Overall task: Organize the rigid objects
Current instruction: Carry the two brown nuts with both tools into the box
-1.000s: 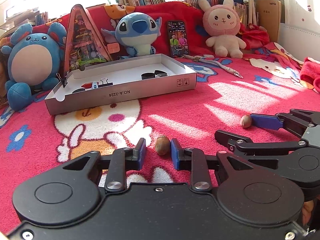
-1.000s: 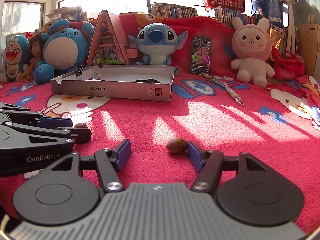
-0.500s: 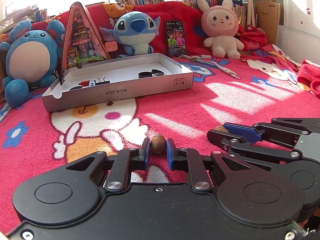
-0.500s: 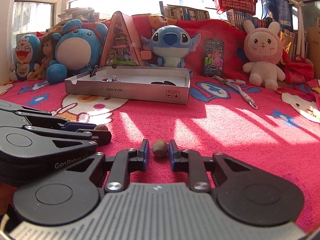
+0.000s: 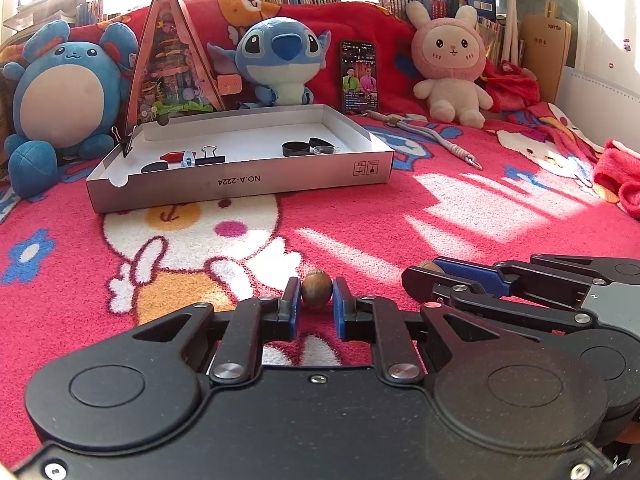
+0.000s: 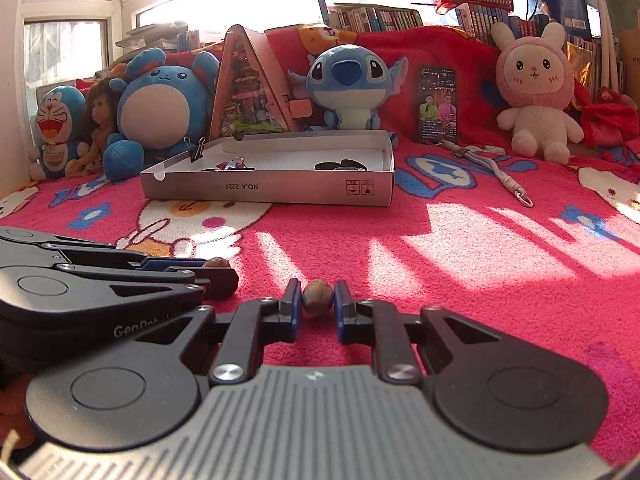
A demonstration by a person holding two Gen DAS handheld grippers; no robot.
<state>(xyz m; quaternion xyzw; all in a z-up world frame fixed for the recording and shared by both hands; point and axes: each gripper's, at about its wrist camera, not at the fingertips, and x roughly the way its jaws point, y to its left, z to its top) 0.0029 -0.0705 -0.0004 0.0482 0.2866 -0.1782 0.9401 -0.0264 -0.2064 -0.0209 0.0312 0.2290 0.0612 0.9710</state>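
Two small brown nuts lie low on a red cartoon blanket. In the left wrist view my left gripper (image 5: 316, 296) is shut on one nut (image 5: 316, 294), its blue pads pressing both sides. Beside it on the right, my right gripper (image 5: 424, 274) shows with a second nut (image 5: 431, 266) peeking between its tips. In the right wrist view my right gripper (image 6: 318, 298) is shut on that rounder nut (image 6: 318, 298), and my left gripper (image 6: 218, 270) sits at the left with its nut (image 6: 216, 263). A shallow white cardboard box (image 5: 240, 184) lies ahead, holding binder clips and black rings.
Plush toys line the back: a round blue one (image 5: 66, 96), a blue alien (image 5: 280, 60), a pink rabbit (image 5: 452, 64). A triangular model house (image 5: 172, 56), a phone (image 5: 359, 76) and a corded strap (image 5: 436, 140) lie near the box. Red cloth is bunched at right (image 5: 618, 172).
Both grippers closed onto their nuts: the right one from wide open, the left from a narrow gap. Both hands have hardly moved since.
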